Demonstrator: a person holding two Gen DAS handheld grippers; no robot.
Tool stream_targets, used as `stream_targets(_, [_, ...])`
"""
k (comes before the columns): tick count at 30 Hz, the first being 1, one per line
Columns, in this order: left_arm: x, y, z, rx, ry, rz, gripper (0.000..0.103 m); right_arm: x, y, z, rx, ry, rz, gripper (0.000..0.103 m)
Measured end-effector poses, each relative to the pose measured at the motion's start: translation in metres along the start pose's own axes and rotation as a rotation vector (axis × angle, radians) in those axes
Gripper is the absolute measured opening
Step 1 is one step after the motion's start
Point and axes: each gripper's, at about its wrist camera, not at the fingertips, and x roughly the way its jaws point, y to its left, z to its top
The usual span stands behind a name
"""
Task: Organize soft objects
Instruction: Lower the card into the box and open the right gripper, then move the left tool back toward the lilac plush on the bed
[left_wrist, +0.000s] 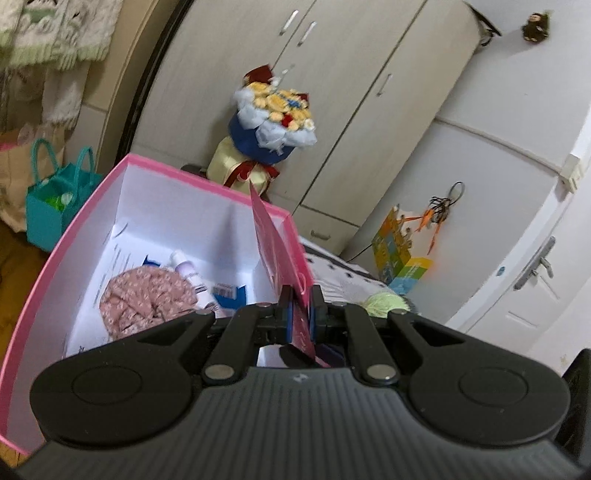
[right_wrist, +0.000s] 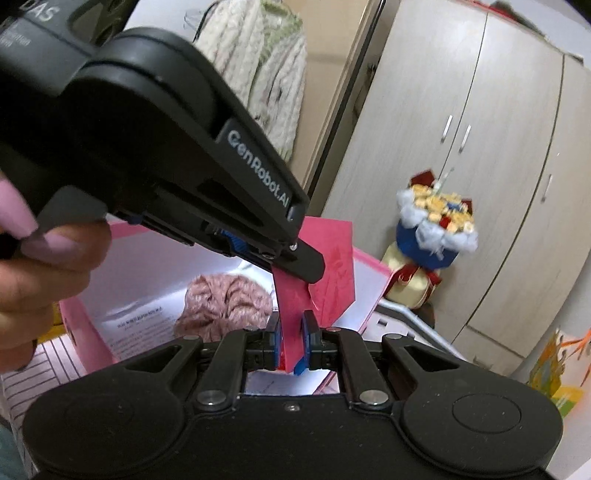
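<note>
Both grippers pinch one pink card: my left gripper (left_wrist: 301, 314) is clamped on it, and my right gripper (right_wrist: 291, 339) grips its lower edge. I see the pink card (right_wrist: 334, 273) held above the pink box (left_wrist: 85, 206), where a floral cloth (left_wrist: 146, 295) lies.

Blue-wrapped bouquet of yellow toy flowers w/ cream base (left_wrist: 271, 122) stands by tall beige wardrobe (left_wrist: 369, 92). Teal handled gift bag (left_wrist: 55, 203) at left, colourful printed carton (left_wrist: 397, 251) nr white door (left_wrist: 528, 280). Cream knit sweater (right_wrist: 258, 74) hangs up top.
</note>
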Motion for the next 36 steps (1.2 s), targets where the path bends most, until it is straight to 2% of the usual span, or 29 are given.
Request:
stream_targets(3, [0.008, 0.009, -0.002, -0.032, 0.029, 0.02, 0.008, 0.011, 0.002, -0.001, -0.031, 0.044, 0.003, 0.012])
stream_targets(7, [0.015, 0.015, -0.001, -0.057, 0.088, 0.069, 0.012, 0.019, -0.002, 0.001, -0.01, 0.089, 0.042, 0.013])
stream_targets(9, [0.014, 0.013, 0.0, -0.051, 0.116, 0.101, 0.016, 0.014, -0.004, 0.001, 0.019, 0.102, 0.067, 0.024])
stream_targets(10, [0.012, 0.012, 0.0, -0.04, 0.124, 0.123, 0.022, 0.011, -0.005, 0.001, 0.033, 0.109, 0.092, 0.029])
stream_targets(11, [0.008, 0.009, 0.0, -0.026, 0.124, 0.149, 0.032, 0.008, -0.007, 0.001, 0.05, 0.111, 0.105, 0.04])
stream_targets(13, [-0.003, 0.005, -0.002, 0.006, 0.102, 0.18, 0.043, 0.003, -0.01, 0.002, 0.07, 0.108, 0.138, 0.046])
stream_targets(15, [-0.017, -0.002, -0.005, 0.042, 0.078, 0.2, 0.046, -0.005, -0.014, 0.002, 0.1, 0.097, 0.165, 0.058])
stream_targets(25, [-0.078, -0.033, -0.011, 0.16, 0.014, 0.247, 0.059, -0.042, -0.025, -0.001, 0.22, 0.082, 0.254, 0.064])
stream_targets(32, [-0.111, -0.06, -0.021, 0.254, -0.004, 0.242, 0.065, -0.071, -0.033, 0.001, 0.247, 0.077, 0.245, 0.067])
stream_targets(36, [-0.129, -0.076, -0.029, 0.305, -0.004, 0.216, 0.066, -0.095, -0.036, 0.001, 0.248, 0.068, 0.236, 0.069])
